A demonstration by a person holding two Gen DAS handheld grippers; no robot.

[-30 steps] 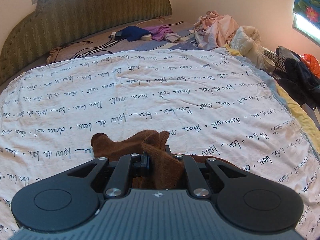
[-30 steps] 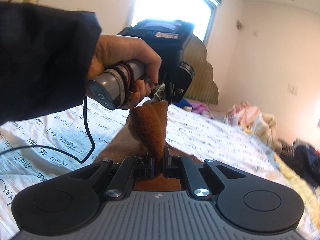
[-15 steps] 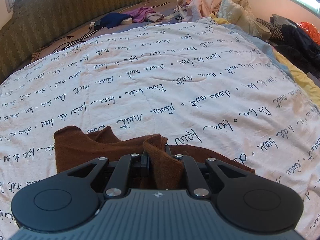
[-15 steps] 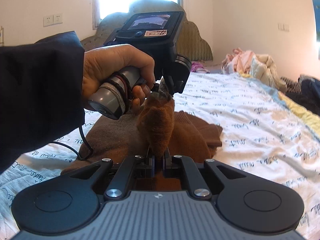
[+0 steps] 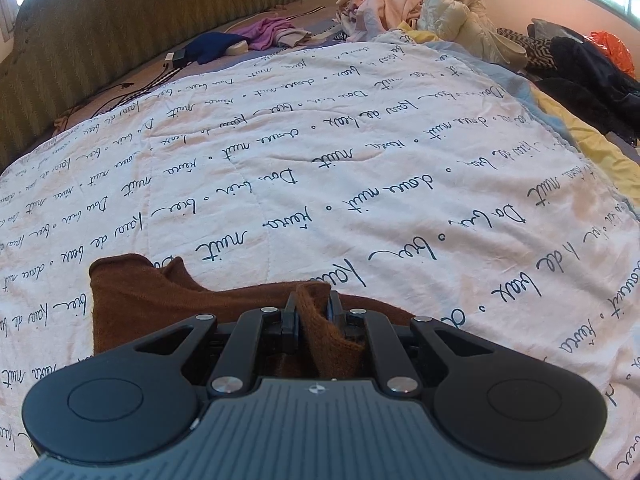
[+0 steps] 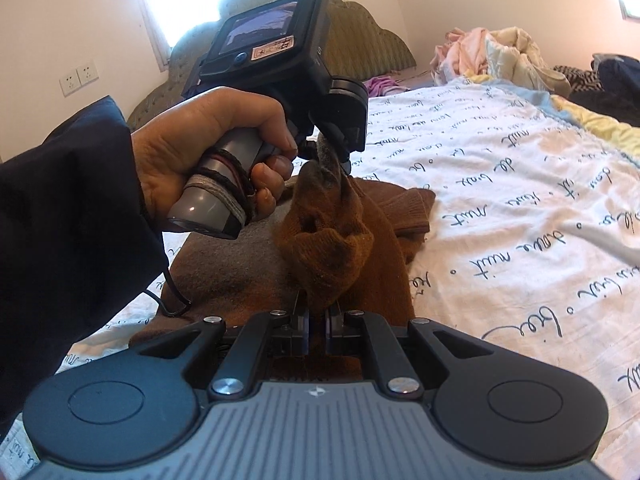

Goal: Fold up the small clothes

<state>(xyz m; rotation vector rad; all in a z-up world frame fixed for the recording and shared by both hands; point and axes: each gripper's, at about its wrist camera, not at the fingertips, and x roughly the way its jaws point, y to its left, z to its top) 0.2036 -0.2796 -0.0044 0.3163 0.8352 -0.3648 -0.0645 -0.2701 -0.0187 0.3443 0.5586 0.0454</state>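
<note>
A small brown knitted garment [image 5: 132, 300] lies on the white bedspread with black script [image 5: 360, 168]. My left gripper [image 5: 312, 312] is shut on a bunched fold of it, low over the bed. In the right wrist view the same brown garment [image 6: 328, 248] runs up from my right gripper [image 6: 316, 320], which is shut on another fold, to the left gripper [image 6: 340, 160] held by a hand [image 6: 208, 148] in a dark sleeve. The cloth between the two grippers hangs slack and crumpled. The rest of the garment spreads flat beyond them.
A pile of pale clothes [image 5: 420, 4] sits at the far right of the bed, with dark clothes [image 5: 580, 76] and an orange item beside it. Blue and purple garments [image 5: 240, 40] and cables lie by the green headboard [image 5: 120, 32]. A yellow sheet edges the right side.
Both grippers have sunk toward the bed with the brown garment. The right gripper has rolled upright. More of the garment now lies flat on the bedspread, and the stretch between the grippers has gone slack.
</note>
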